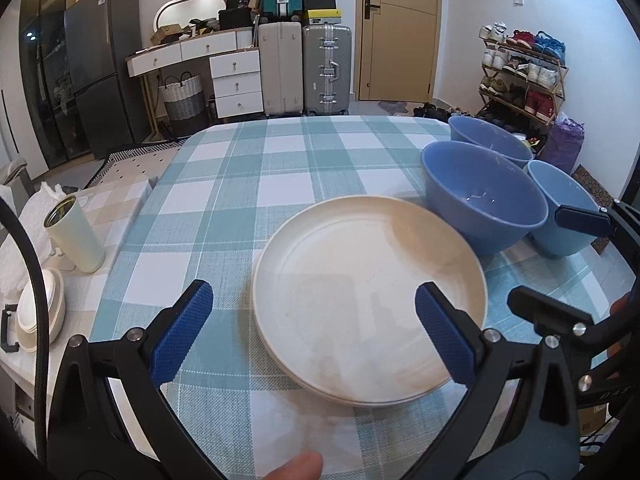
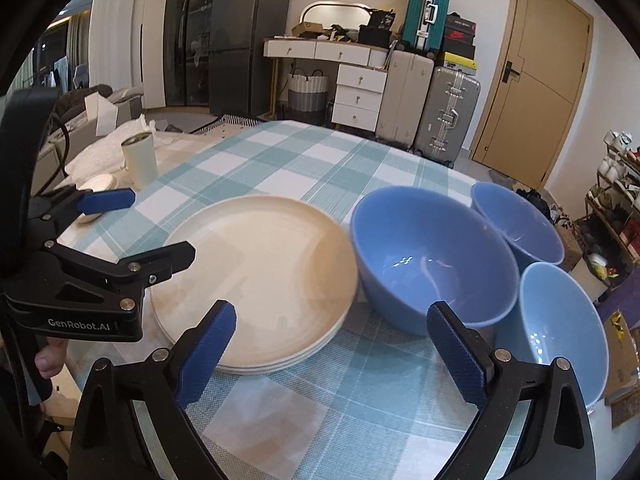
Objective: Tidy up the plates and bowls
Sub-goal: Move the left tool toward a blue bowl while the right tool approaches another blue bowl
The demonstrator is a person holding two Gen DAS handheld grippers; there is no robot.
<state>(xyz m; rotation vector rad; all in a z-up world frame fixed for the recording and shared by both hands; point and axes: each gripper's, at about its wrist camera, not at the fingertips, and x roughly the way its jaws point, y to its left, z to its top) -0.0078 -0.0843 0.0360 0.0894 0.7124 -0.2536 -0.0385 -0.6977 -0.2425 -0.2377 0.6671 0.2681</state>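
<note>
Fingers, left gripper (image 1: 316, 334): blue-padded jaws spread wide, nothing between the pads; they hang above the near part of the cream plates, not touching them.
Fingers, right gripper (image 2: 330, 354): also spread wide and empty, hanging over the tablecloth between the plate stack and the nearest bowls.
Thumb: a fingertip (image 1: 298, 466) of the person shows at the bottom edge of the left wrist view, below the left gripper.
Plate stack (image 2: 256, 276): cream plates lying flat one on another on the table, about three rims showing at the near edge in the right wrist view; the top plate is empty.
Big blue bowl (image 2: 432, 258): upright and empty, just beside the stack's right edge; whether it touches the plates I cannot tell.
Two smaller blue bowls: one (image 2: 516, 224) behind and to the right of the big bowl, one (image 2: 560, 328) nearer the camera at its right; all three stand close together, separate, not nested.
Table (image 1: 248, 168): covered with a teal and white checked cloth.
Left side: a pale cylindrical cup (image 1: 76, 234) stands on a lower beige surface beside the table, with stacked white dishes (image 1: 40, 312) near it.
Background: suitcases (image 1: 306, 68), a white dresser (image 1: 224, 68), a dark fridge (image 1: 100, 64), a wooden door (image 1: 400, 28) and a shoe rack (image 1: 524, 72).
</note>
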